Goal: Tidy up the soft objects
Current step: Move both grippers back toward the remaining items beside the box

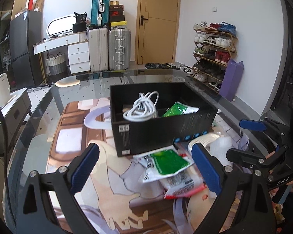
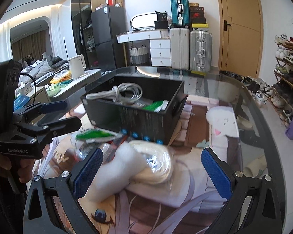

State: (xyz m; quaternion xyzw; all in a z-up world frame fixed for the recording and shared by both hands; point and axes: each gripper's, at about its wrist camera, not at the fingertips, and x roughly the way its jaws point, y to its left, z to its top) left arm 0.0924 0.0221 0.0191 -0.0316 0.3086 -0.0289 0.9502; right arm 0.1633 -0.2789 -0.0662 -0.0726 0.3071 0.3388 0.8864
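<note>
The left gripper (image 1: 146, 167) hovers with its blue-padded fingers spread wide and holds nothing; below and between them lies a green-and-white packet (image 1: 164, 163) overlapping a red-edged packet (image 1: 182, 187), both flat on the printed mat (image 1: 78, 136) that covers the glass table (image 1: 39, 117). Just beyond the packets stands a black box (image 1: 156, 132), open at the top. Inside it a coil of white cable (image 1: 142, 107) sits in the left part and another green packet (image 1: 178, 110) leans in the right part.

The right gripper (image 2: 152, 169) is likewise wide open and grips nothing. Between its fingers, on the mat, rests a white foam wrap (image 2: 115, 173) lying against a bundle of white cord in clear plastic (image 2: 158, 161); the near-left pad appears to touch the foam, though motion blur makes this uncertain. These sit on the near side of the black box, just beside its front wall, with the green-and-white packet to their left.

Far across the room stand suitcases (image 1: 109, 48) by a wooden door (image 1: 158, 21), and a shoe rack (image 1: 214, 52) on the right
</note>
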